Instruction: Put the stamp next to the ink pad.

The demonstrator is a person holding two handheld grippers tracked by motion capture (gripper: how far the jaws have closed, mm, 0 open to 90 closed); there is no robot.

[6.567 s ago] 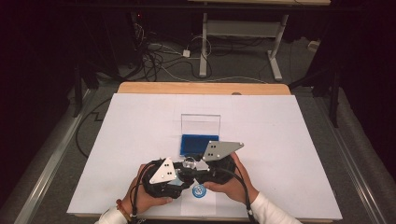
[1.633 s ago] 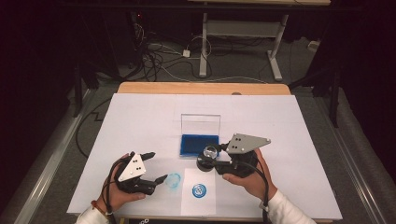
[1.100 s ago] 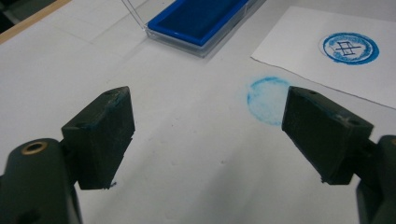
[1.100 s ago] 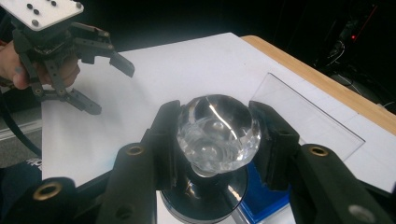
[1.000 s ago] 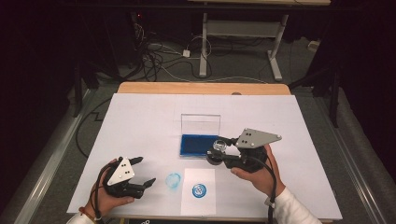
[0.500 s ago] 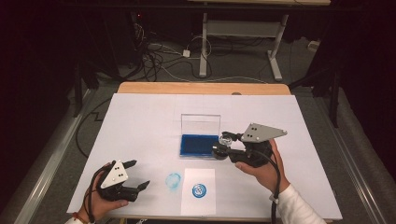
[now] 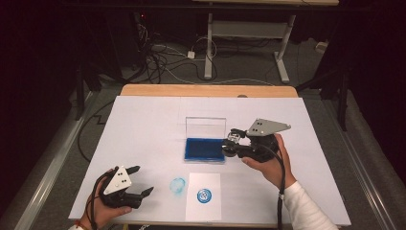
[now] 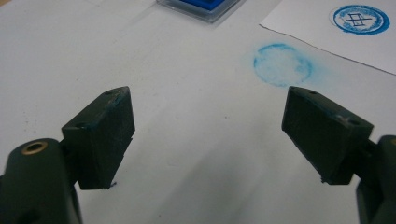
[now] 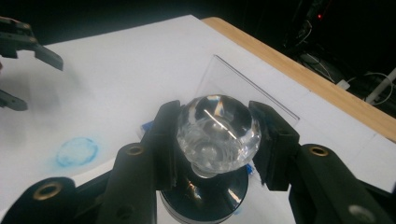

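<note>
Two grippers are at work here, and they do different jobs. The right gripper (image 7: 231, 143) is clamped on a stamp (image 9: 218, 128), its jaws pressing the clear faceted knob from either side so the dark round base hangs below; held that way, the printing face points down and can be lowered flat. In the high view it hovers at the 3 o'clock edge of the ink pad (image 7: 204, 150), which suggests the stamp is being brought in for inking. The ink pad sits near the middle of the table (image 7: 143, 124), its clear lid (image 7: 205, 128) standing upright at 12 o'clock, out of the way of the blue surface.

The left gripper (image 7: 139, 181) rests near the table's 7 o'clock corner with its jaws spread wide and nothing between them, seemingly parked clear of the working area.

By count: one stamp, one ink pad with one lid, one sheet of paper (image 7: 203, 196) at 6 o'clock of the pad, and two blue marks. One is a crisp round print (image 8: 359, 19) on the sheet; the other is a smudged ring (image 8: 282, 64) on the table cover just beside the sheet's 9 o'clock edge.
</note>
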